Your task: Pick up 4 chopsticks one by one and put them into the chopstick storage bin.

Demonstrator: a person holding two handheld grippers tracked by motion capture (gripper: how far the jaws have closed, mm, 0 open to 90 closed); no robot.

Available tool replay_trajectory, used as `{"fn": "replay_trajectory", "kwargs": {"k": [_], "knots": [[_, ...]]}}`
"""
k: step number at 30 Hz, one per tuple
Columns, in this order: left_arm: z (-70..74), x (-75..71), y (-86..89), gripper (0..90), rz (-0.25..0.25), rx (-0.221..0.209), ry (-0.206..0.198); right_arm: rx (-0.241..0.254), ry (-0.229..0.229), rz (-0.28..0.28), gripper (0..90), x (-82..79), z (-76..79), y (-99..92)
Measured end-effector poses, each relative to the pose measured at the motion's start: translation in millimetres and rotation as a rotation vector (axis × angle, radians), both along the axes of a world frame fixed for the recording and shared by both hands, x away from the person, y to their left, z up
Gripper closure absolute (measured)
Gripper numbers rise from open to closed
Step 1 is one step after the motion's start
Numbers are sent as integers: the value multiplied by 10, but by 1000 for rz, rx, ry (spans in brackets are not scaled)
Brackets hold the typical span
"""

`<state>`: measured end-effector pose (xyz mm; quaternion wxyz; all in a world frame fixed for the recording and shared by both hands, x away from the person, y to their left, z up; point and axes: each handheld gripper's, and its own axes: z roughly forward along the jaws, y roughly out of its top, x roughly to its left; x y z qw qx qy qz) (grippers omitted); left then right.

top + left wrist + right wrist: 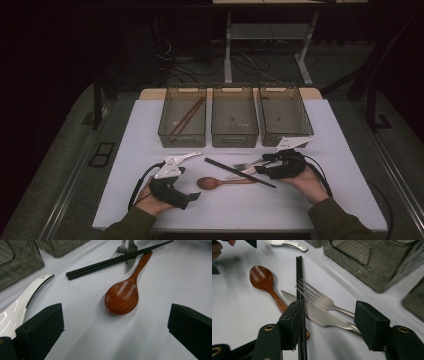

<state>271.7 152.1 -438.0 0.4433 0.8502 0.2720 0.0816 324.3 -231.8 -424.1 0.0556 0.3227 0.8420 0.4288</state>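
Three smoky see-through bins are lined up along the far edge of the counter (125, 150). In the left bin (183, 116) a pair of brown chopsticks (187, 117) is laid slantwise; the middle bin (234, 116) and the right bin (285, 114) are seen with bare ribbed floors.

On the pale counter top, cutlery is gathered near the front: a wooden spoon (212, 182), black chopsticks (239, 172) laid across its handle, a fork (319, 297) and a knife (322, 315) — and a white spoon (187, 156) off to the left.

The right hand-held gripper (329, 325) is set over the knife and fork with its jaws partly closed around them, no pad yet pressed on either. The left hand-held gripper (115, 325) is held released, jaws wide, just before the wooden spoon.

Behind the counter, a dark room with cables and desk legs on the floor is made out.
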Motion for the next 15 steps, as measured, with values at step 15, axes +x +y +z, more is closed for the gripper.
{"fn": "replay_trajectory", "kwargs": {"k": [15], "knots": [[-22, 31, 15, 0, 3, -12, 11, -44, 43, 111, 715, 41, -76, 202]]}}
